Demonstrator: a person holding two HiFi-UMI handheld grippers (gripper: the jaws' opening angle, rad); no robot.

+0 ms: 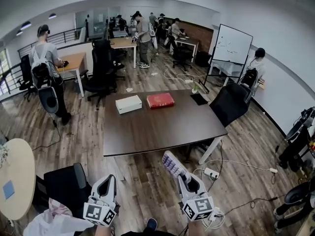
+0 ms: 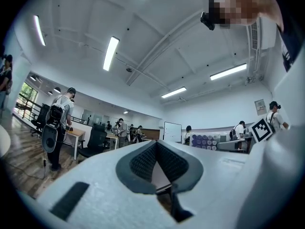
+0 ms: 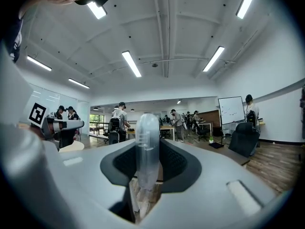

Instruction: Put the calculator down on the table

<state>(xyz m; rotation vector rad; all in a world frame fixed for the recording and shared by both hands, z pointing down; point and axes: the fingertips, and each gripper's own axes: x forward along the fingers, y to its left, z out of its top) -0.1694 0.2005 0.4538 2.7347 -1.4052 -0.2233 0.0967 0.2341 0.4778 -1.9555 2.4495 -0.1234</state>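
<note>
Dark table (image 1: 162, 126) w/ white box (image 1: 128, 103), red book (image 1: 160, 100); right claw (image 1: 187, 180) grips calculator (image 1: 173, 164).

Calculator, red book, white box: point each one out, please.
calculator (image 1: 172, 163), head view, middle of its keypad face.
red book (image 1: 160, 100), head view, centre of its cover.
white box (image 1: 128, 103), head view, centre of its top face.

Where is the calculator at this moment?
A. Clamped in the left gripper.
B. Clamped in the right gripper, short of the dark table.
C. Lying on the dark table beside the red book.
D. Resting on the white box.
B: the calculator stands edge-on between the jaws of the right gripper, over the wooden floor in front of the dark table.
</note>
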